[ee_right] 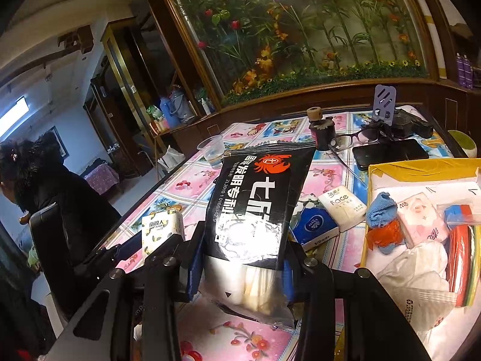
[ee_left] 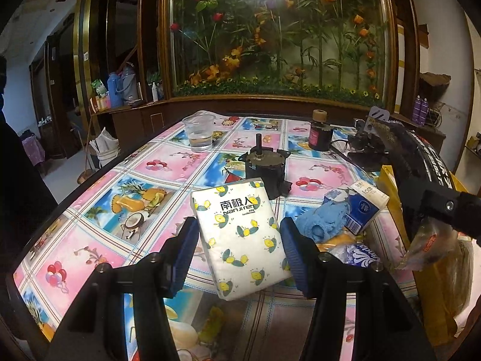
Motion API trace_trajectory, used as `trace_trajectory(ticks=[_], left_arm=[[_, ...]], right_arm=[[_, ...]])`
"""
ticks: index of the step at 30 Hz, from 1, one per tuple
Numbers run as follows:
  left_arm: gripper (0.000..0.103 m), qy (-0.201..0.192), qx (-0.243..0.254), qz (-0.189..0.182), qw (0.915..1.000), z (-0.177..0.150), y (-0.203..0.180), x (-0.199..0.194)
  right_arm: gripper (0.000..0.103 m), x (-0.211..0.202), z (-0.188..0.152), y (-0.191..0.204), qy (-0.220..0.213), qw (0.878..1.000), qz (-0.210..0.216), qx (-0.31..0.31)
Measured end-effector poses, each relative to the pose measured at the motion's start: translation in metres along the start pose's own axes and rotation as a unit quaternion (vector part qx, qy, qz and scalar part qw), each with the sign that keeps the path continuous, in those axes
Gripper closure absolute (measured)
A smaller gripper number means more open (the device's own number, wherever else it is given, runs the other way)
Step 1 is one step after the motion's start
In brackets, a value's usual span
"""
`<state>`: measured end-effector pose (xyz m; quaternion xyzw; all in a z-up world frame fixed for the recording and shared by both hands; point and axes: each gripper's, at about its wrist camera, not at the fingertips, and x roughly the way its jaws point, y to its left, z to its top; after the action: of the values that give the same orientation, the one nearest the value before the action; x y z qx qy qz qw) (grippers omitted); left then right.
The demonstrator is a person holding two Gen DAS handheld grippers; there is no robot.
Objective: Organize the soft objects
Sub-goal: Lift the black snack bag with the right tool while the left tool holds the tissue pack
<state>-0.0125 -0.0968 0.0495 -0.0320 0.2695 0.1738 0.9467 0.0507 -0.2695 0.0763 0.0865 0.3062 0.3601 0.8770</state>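
We are seeing bare desk (ee_left: 90, 204) lying open to the left of the lemon-print tissue pack (ee_left: 240, 237), with room for a tool to pass. Ahead, a black motor (ee_left: 266, 165) and a plastic cup (ee_left: 200, 132) are standing in the way. To the right, the yellow box (ee_right: 421, 168), blue tissue pack (ee_right: 315, 228) and white "face" pack (ee_right: 342, 210) are crowding the passage.

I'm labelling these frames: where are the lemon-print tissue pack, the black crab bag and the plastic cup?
lemon-print tissue pack (ee_left: 240, 234): left wrist view, front face.
black crab bag (ee_right: 255, 198): right wrist view, printed front.
plastic cup (ee_left: 200, 134): left wrist view, side wall.
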Motion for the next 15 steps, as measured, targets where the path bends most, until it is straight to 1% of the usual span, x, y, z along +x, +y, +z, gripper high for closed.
trace_trajectory(ticks=[7,15], left_arm=[[0.048,-0.001,0.004,0.004,1.0000,0.000,-0.002,0.000],[0.048,0.000,0.006,0.005,1.0000,-0.001,-0.004,0.001]], right_arm=[[0.058,-0.005,0.002,-0.003,-0.004,1.000,0.000,0.006],[0.058,-0.017,0.007,-0.021,-0.018,0.999,-0.005,0.035]])
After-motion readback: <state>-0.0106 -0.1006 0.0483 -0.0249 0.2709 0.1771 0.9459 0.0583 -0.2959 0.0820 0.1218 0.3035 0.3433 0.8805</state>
